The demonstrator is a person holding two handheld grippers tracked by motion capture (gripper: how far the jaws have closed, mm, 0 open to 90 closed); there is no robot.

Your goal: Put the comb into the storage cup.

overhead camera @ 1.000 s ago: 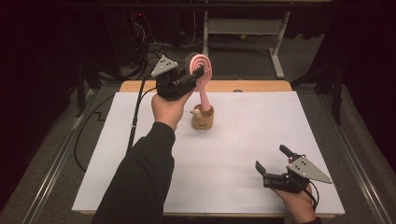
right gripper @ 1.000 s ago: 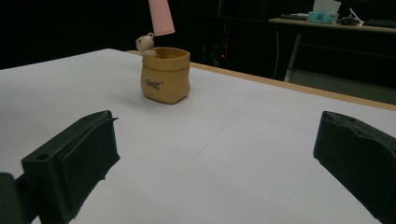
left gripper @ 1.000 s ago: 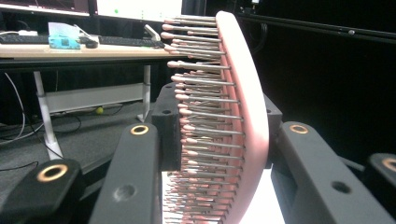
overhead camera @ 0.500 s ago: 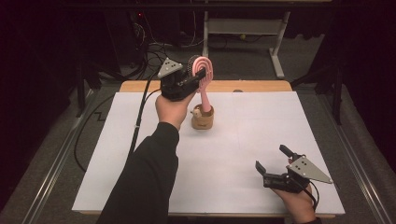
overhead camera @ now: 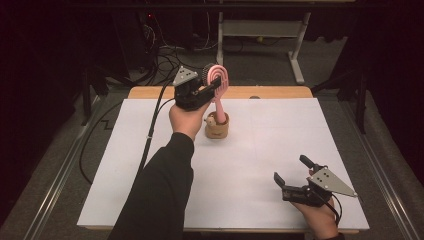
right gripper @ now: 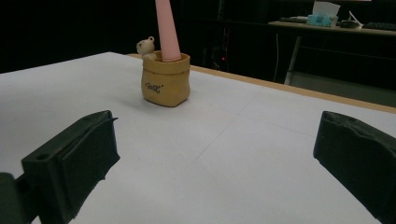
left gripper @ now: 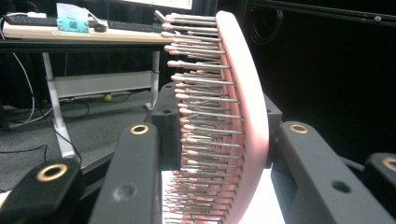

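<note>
A pink hairbrush [overhead camera: 218,76] stands nearly upright with its handle [right gripper: 166,28] down in a small tan pot [overhead camera: 217,129] at the far middle of the table. My left gripper [overhead camera: 215,85] is shut on the brush head, one jaw against the bristles [left gripper: 201,116] and one against the pink back [left gripper: 250,121]. A little bear figure [right gripper: 147,46] sits on the rim of the pot [right gripper: 165,81]. My right gripper [overhead camera: 291,169] rests near the front right of the table, open with nothing between its jaws, and points toward the pot.
A white sheet [overhead camera: 260,150] covers the table, and a strip of bare wood [overhead camera: 270,92] shows at the far edge. Beyond it are floor cables [overhead camera: 170,60] and a metal desk frame [overhead camera: 260,30]. A black cable [overhead camera: 155,120] trails from the left gripper.
The left gripper has shifted slightly to the right with the brush head, so the handle stands a little straighter in the pot. The right gripper has stayed put.
</note>
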